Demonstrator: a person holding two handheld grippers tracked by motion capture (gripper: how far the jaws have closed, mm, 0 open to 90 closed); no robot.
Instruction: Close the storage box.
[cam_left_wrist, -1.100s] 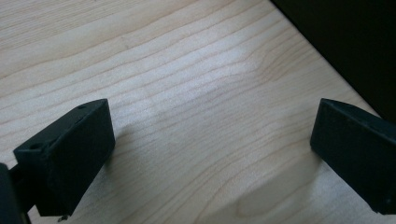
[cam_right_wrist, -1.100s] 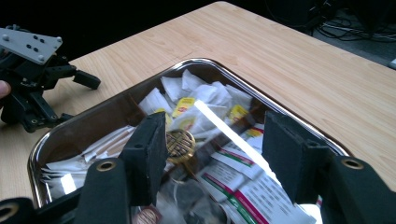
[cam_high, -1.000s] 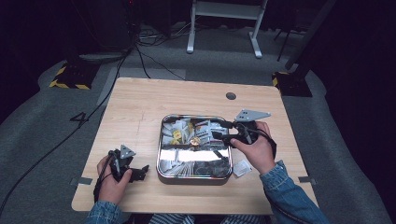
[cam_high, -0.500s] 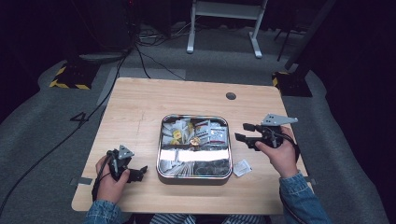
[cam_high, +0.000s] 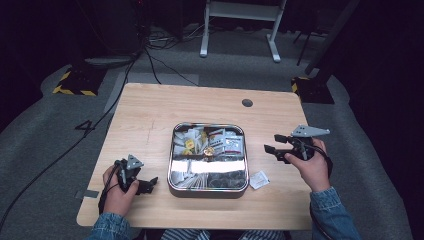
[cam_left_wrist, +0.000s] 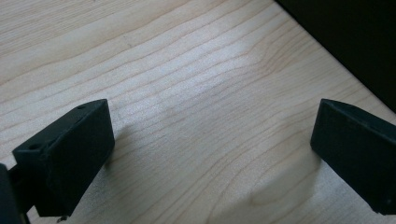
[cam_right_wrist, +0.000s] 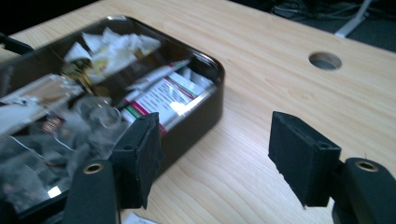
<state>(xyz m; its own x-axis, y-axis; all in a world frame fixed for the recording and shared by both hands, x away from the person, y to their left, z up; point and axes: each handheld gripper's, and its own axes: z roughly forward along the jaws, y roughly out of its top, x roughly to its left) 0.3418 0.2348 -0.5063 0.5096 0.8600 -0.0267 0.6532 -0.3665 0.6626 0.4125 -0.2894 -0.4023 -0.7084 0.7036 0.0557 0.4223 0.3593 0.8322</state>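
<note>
Left gripper (cam_high: 145, 185): near the table's (cam_high: 150, 115) front-left corner — jaws apart, nothing between.
Packet (cam_high: 259, 179): beside the tin's (cam_high: 171, 165) front-right corner.
Right gripper (cam_high: 272, 145): toward the right edge — jaws have just been opening, empty.

High view: a tray (cam_high: 171, 165) sits at the centre of the surface (cam_high: 150, 115), holding packets (cam_high: 227, 141) massed toward its far side. A single packet (cam_high: 259, 179) lies on the surface just beside the tray's near right corner. A hole (cam_high: 247, 103) in the surface lies behind the tray, toward the far edge. The left claw (cam_high: 142, 186) rests on the surface left of the tray, near the front edge, jaws apart over bare wood. The right claw (cam_high: 272, 148) hangs right of the tray, jaws apart with nothing between them, behind the single packet.
</note>
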